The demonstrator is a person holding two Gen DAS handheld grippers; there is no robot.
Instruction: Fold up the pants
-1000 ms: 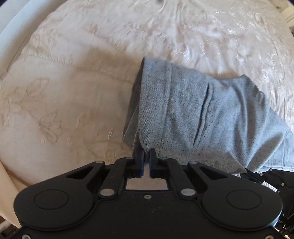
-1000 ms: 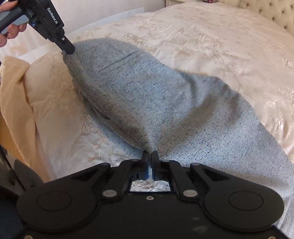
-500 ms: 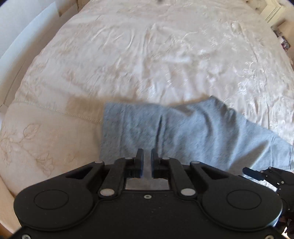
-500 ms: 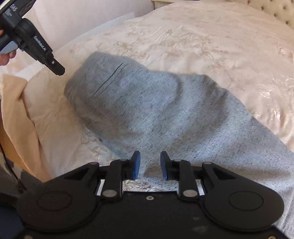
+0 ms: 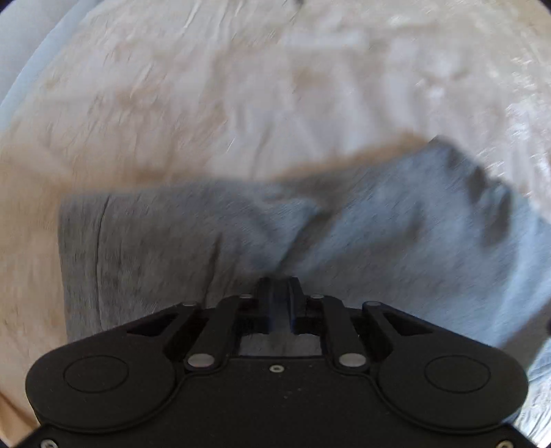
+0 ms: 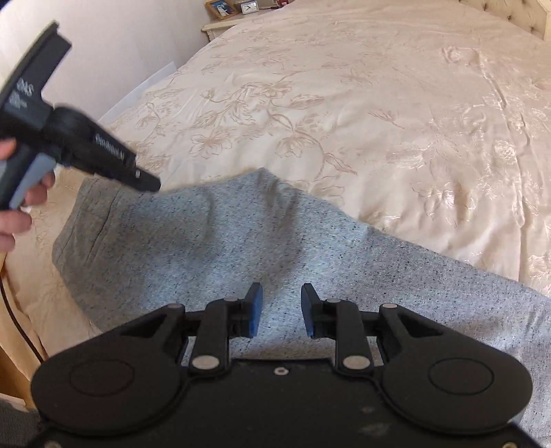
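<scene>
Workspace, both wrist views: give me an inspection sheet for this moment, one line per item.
Surface: cream embroidered bedspread, wrinkled.
Job's things: grey pants lying loose on the bedspread, rumpled, held by neither gripper.
Clutter: nothing seen on the bed besides the pants.
Grippers: right gripper open above the pants, nothing between its pads. Left gripper nearly shut over the pants, blurred; no cloth visibly clamped. A hand holds it.
Cables: dark cable at the bed's left edge.
Surroundings: white wall, nightstand with picture frame and clock, tufted headboard.
</scene>
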